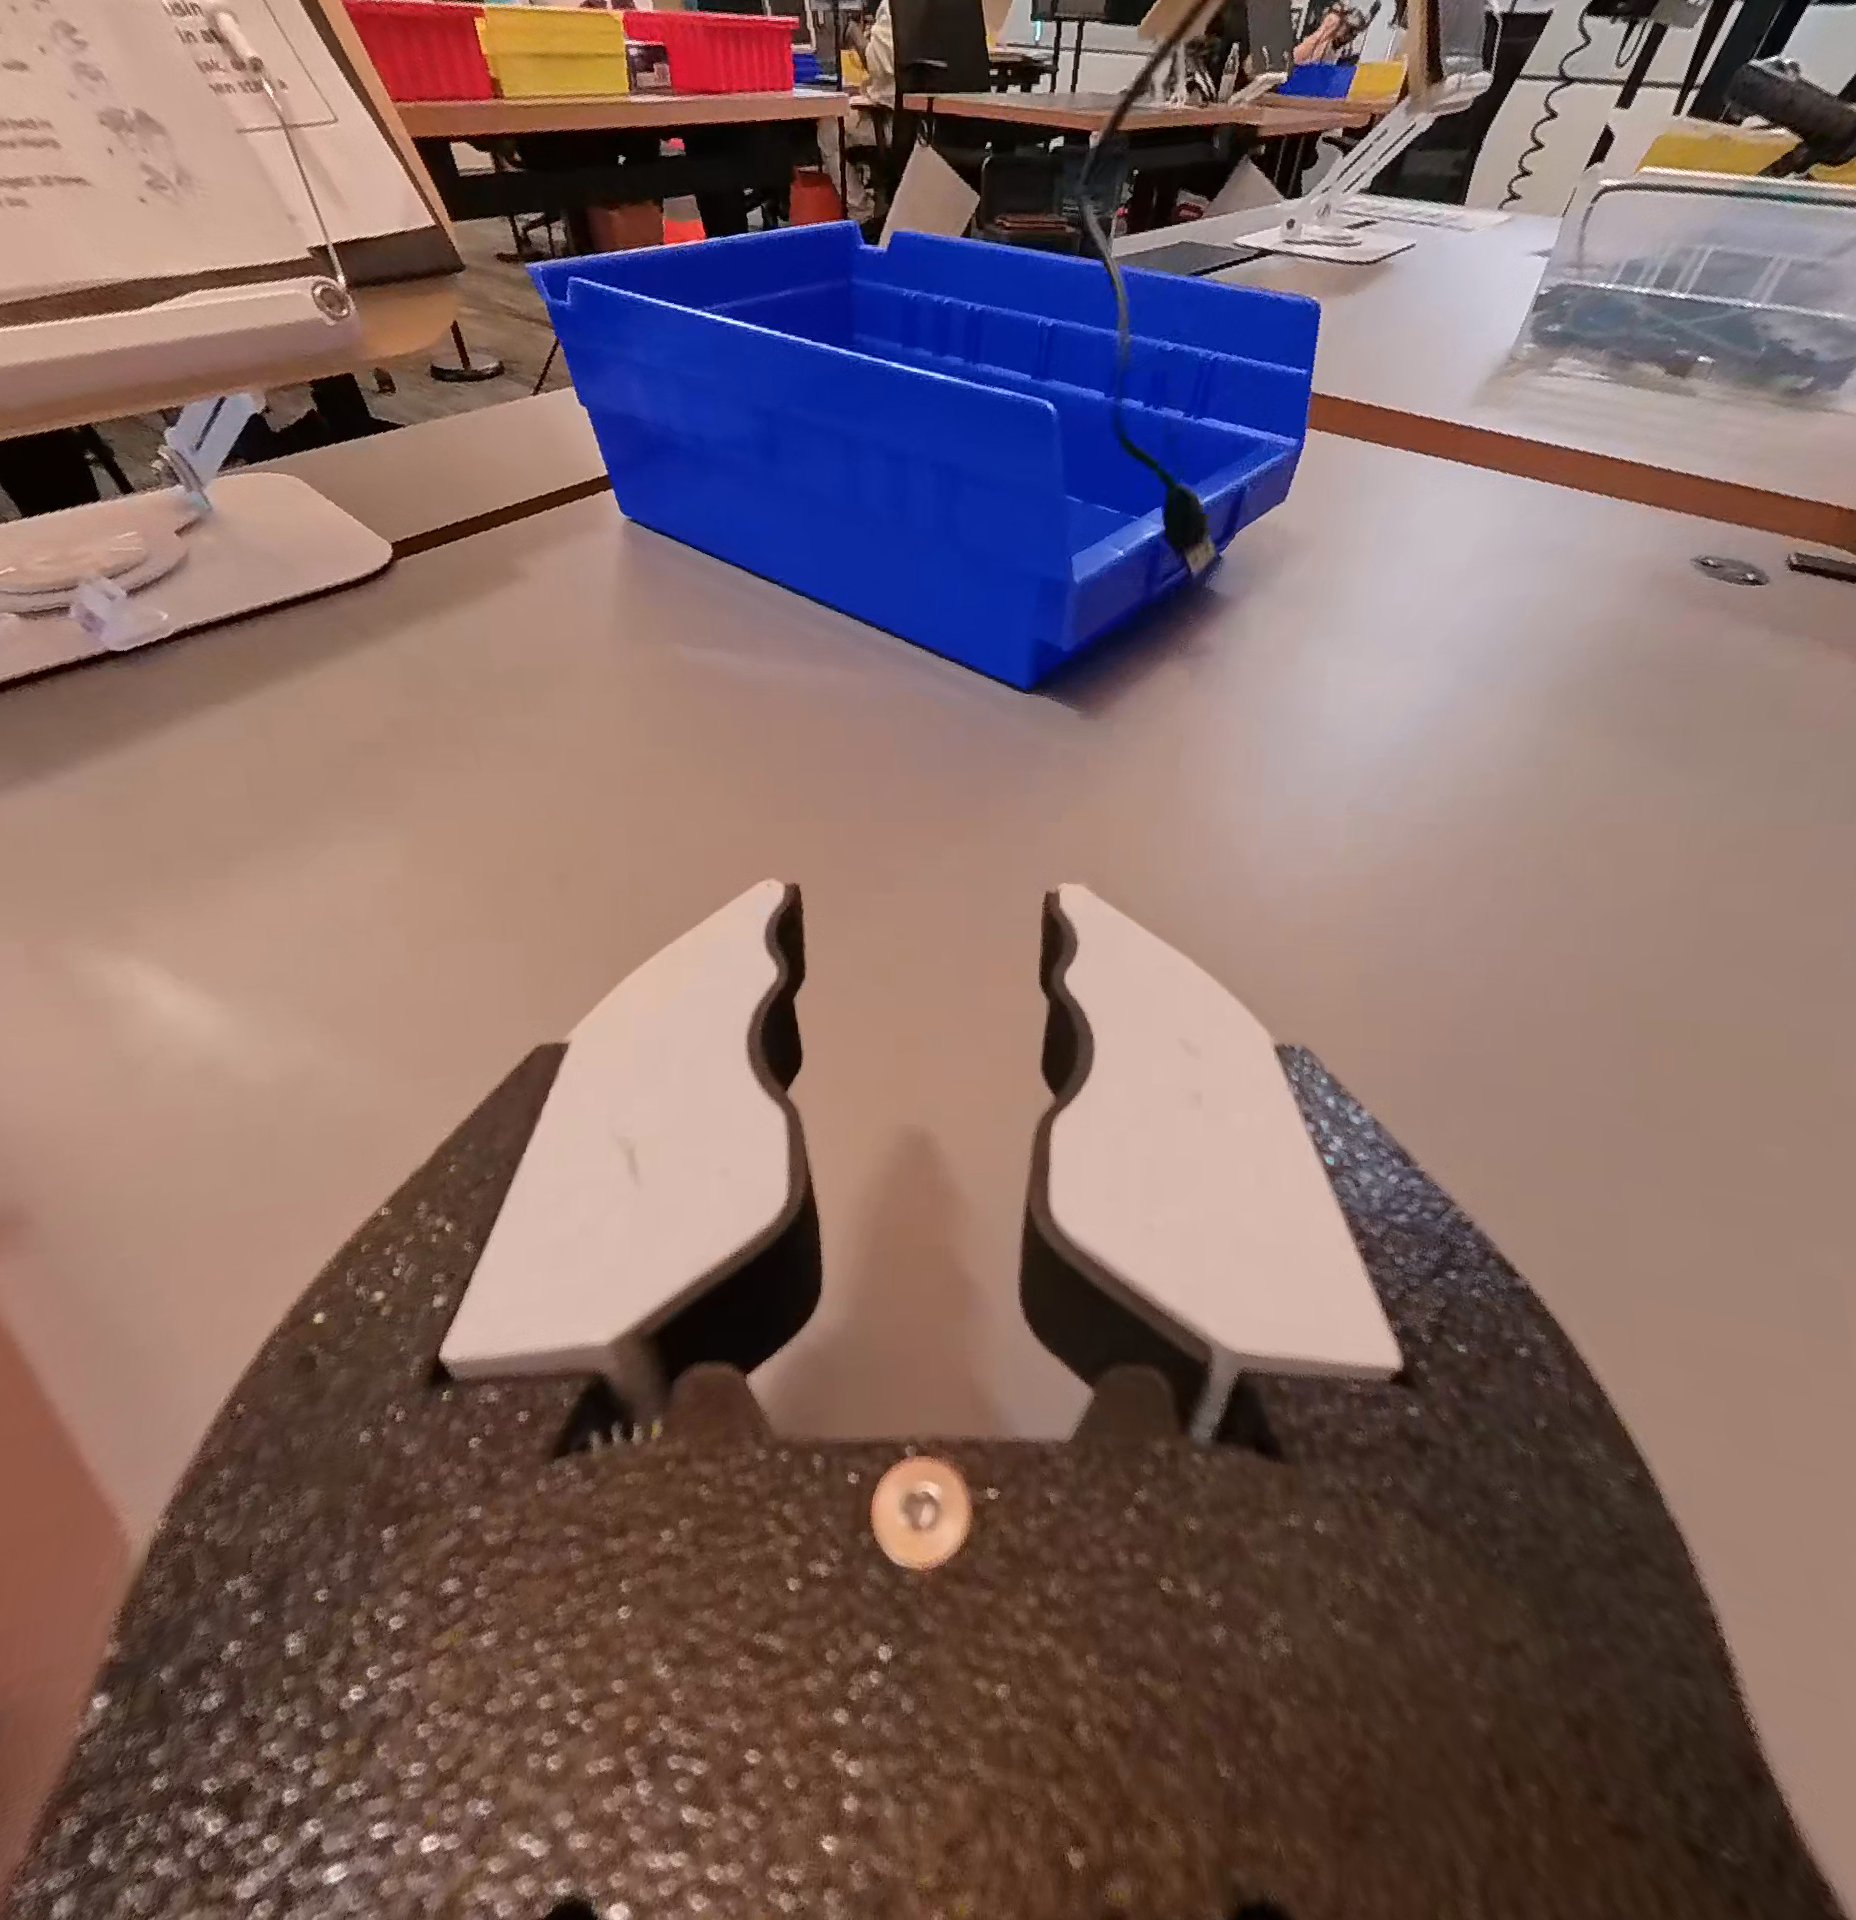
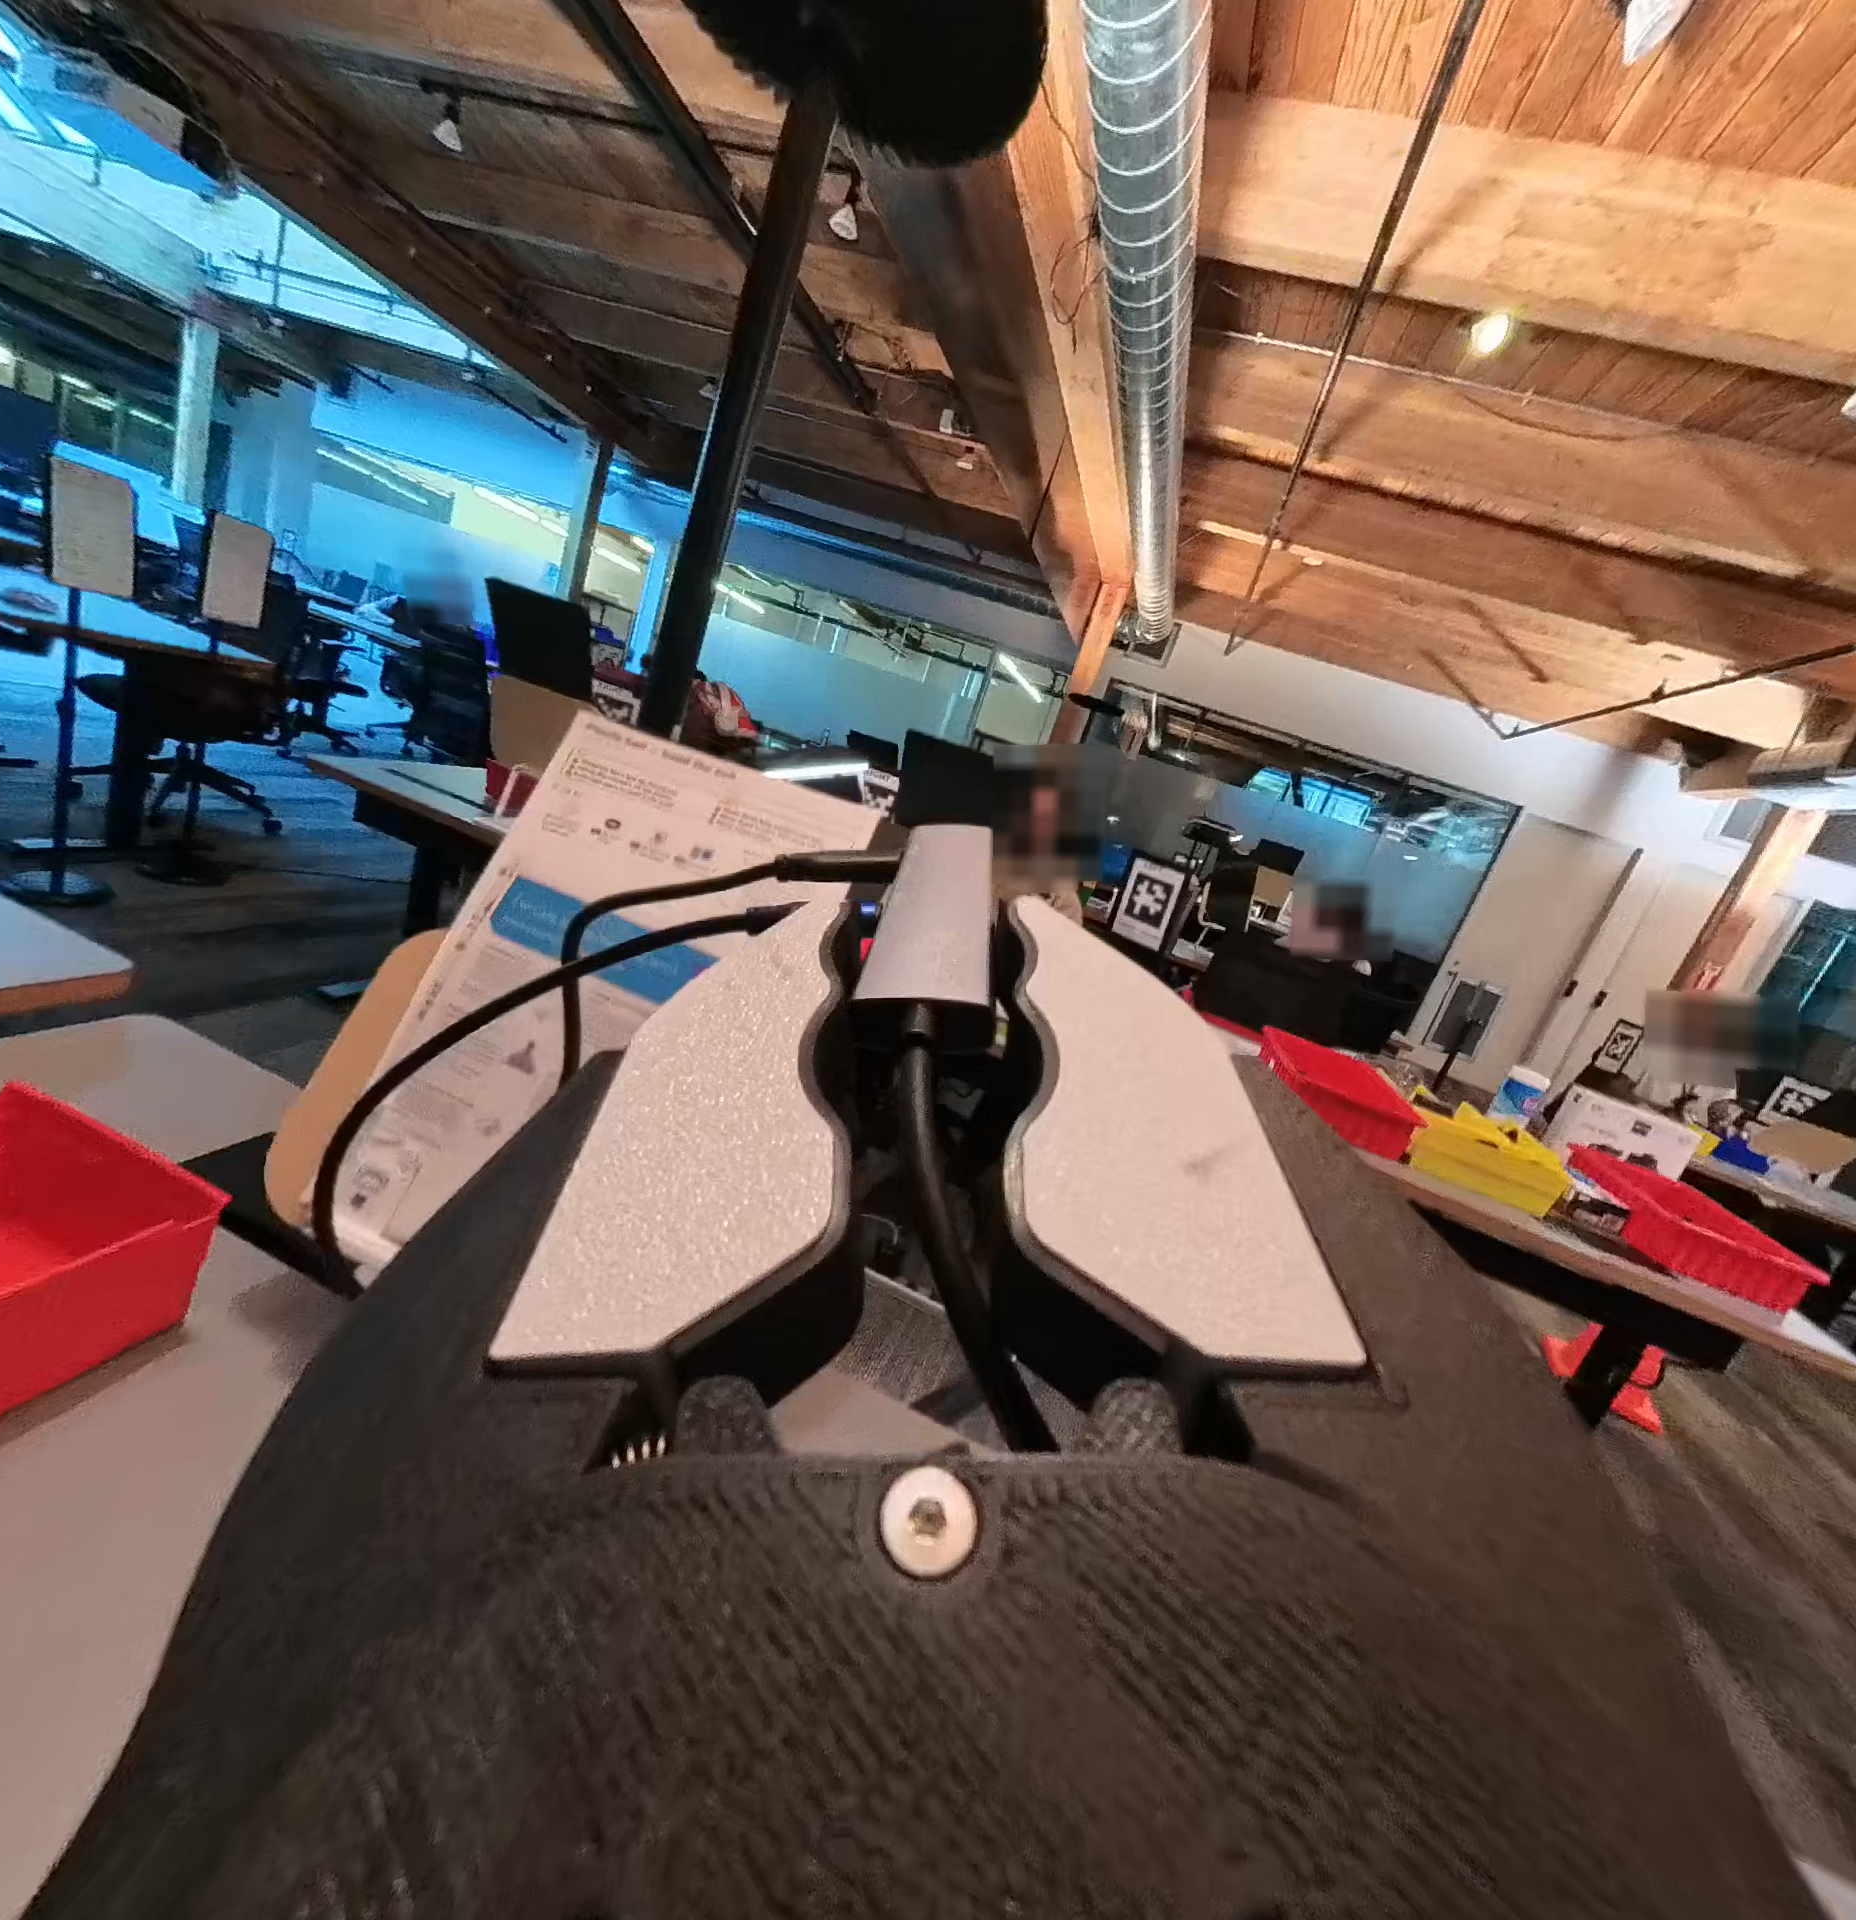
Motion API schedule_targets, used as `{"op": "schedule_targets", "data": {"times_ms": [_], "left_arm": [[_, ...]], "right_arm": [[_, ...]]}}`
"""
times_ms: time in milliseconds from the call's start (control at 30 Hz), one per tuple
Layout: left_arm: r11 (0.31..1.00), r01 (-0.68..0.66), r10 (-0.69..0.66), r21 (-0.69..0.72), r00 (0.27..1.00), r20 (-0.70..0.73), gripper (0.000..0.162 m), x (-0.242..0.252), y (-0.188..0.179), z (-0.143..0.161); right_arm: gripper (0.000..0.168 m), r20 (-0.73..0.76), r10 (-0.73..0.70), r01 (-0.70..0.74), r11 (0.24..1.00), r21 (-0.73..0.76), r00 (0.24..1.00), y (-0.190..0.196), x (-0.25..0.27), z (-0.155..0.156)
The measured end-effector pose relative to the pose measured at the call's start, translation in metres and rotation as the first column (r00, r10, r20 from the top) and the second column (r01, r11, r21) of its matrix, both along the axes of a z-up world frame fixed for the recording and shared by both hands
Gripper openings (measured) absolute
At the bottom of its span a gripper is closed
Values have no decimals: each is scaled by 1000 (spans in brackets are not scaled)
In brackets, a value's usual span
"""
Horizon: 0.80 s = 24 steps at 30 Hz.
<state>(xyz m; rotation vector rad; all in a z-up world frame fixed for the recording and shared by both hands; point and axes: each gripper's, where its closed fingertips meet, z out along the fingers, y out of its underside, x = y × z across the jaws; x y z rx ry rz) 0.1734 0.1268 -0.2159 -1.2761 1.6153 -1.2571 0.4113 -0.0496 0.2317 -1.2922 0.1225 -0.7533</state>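
Note:
My left gripper (image 1: pixel 919 904) is open and empty, low over the grey table (image 1: pixel 1319 831). Ahead of it stands a blue bin (image 1: pixel 903 436). A black cable (image 1: pixel 1116 312) hangs down from above over the bin's near right corner, and its USB plug (image 1: pixel 1186 525) dangles at the bin's front lip. My right gripper (image 2: pixel 924 935) is raised and tilted up towards the ceiling. It is shut on a grey metal USB hub (image 2: pixel 929 930). The hub's own thick black cable (image 2: pixel 945 1195) runs back between the fingers, and two thin black cables (image 2: pixel 612 935) loop off to its left.
A white stand with a printed sheet (image 1: pixel 124 135) sits at the table's left; the sheet also shows in the right wrist view (image 2: pixel 591 935). A clear plastic bag (image 1: pixel 1713 291) lies at the far right. A red bin (image 2: pixel 62 1236) sits left. Red and yellow bins (image 2: pixel 1495 1153) fill other tables. Spacing between my two grippers at the tips: around 55 cm.

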Motion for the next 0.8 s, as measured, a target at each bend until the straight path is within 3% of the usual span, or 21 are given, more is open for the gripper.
{"op": "schedule_targets", "data": {"times_ms": [133, 267, 333, 433, 600, 733, 800], "left_arm": [[1000, 19, -19, -13, 1000, 4, 43, 1, -2, 1], [999, 28, -28, -40, 999, 16, 42, 0, -2, 3], [998, 30, -29, -52, 999, 21, 42, -1, -1, 4], [997, 36, -35, -64, 999, 23, 41, -1, -1, 5], [997, 36, -34, -67, 999, 34, 40, -4, 0, 7], [996, 45, -42, -80, 998, 43, 39, -6, 0, 8], [995, 46, -42, -89, 998, 46, 39, -6, 1, 9]], "right_arm": [[25, 83, -113, 119, 991, -66, 990, 17, 20, 38], [25, 50, -138, 144, 977, -154, 989, 42, 47, 23], [25, 40, -177, 182, 956, -231, 983, 54, 60, -8], [25, 0, -248, 230, 898, -376, 969, 67, 80, -80], [25, -315, -255, 20, 804, -595, 914, 91, 86, -231], [25, -672, -118, -203, 902, -380, 731, 105, 77, -279], [25, -764, -61, -219, 940, -260, 643, 104, 82, -292]]}}
